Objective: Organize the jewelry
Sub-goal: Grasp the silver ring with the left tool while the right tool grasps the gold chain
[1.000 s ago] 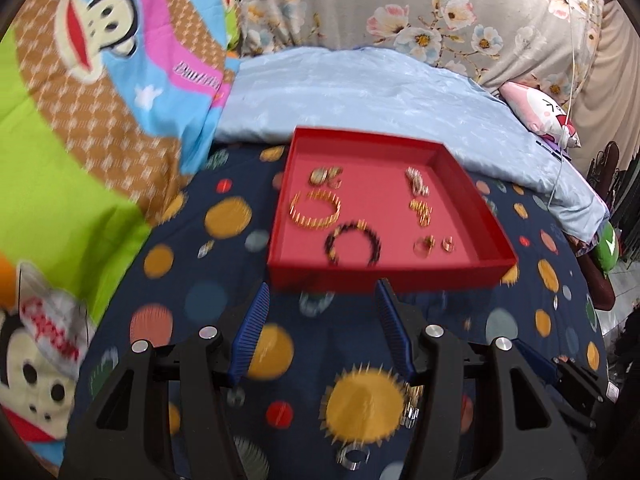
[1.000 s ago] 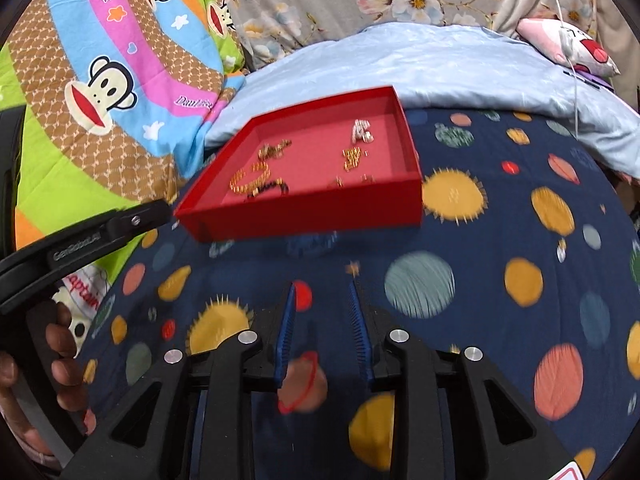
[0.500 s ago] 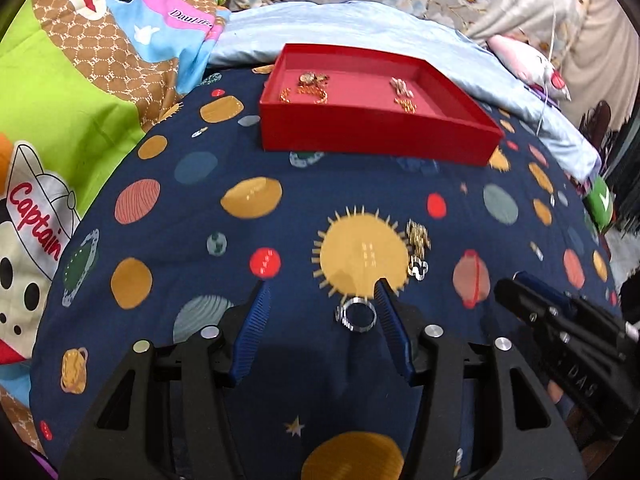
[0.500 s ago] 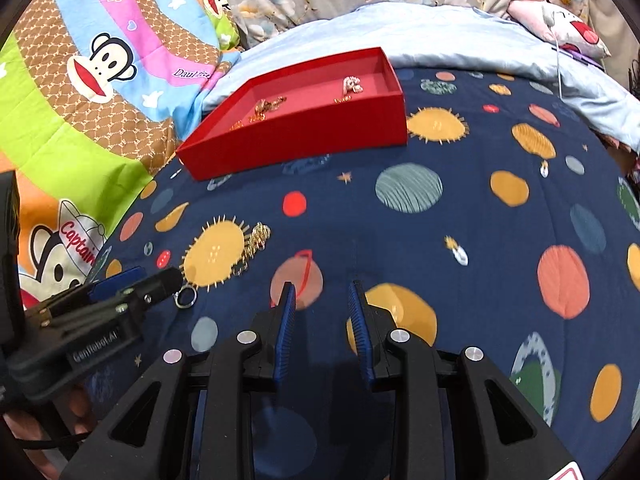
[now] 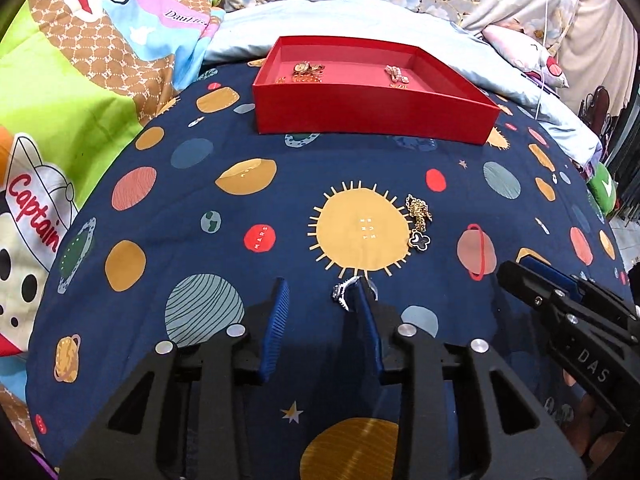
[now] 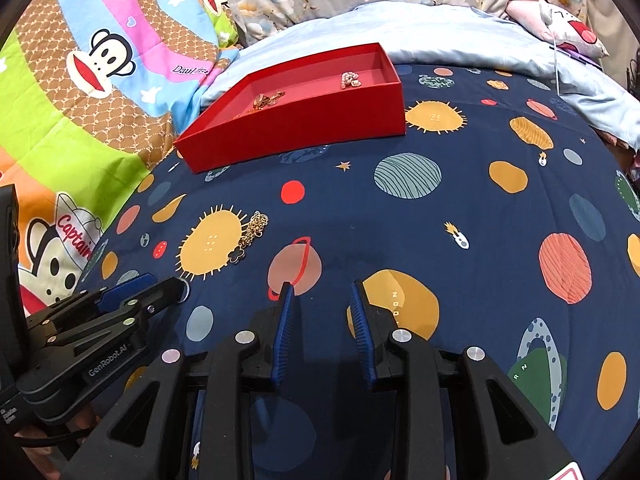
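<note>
A red tray (image 5: pixel 372 110) with several gold jewelry pieces (image 5: pixel 306 70) sits at the far side of the planet-print bedspread; it also shows in the right wrist view (image 6: pixel 304 120). A gold chain necklace with a black clover pendant (image 5: pixel 418 220) lies loose by the sun print, also seen from the right wrist (image 6: pixel 252 232). A silver ring (image 5: pixel 346 290) lies at the tip of my left gripper's right finger. My left gripper (image 5: pixel 322 284) is open, low over the bedspread. My right gripper (image 6: pixel 320 286) is open and empty, to the right of the left one.
A cartoon monkey blanket (image 5: pixel 80 80) covers the left side. A light blue pillow (image 5: pixel 340 20) lies behind the tray. A pink plush toy (image 6: pixel 560 24) and a white cable (image 5: pixel 542 40) are at the far right. The bed edge drops off on the right.
Both grippers have drawn back from the tray toward the near side. My left gripper has come down by the silver ring, which now touches its right fingertip. The right gripper has opened slightly.
</note>
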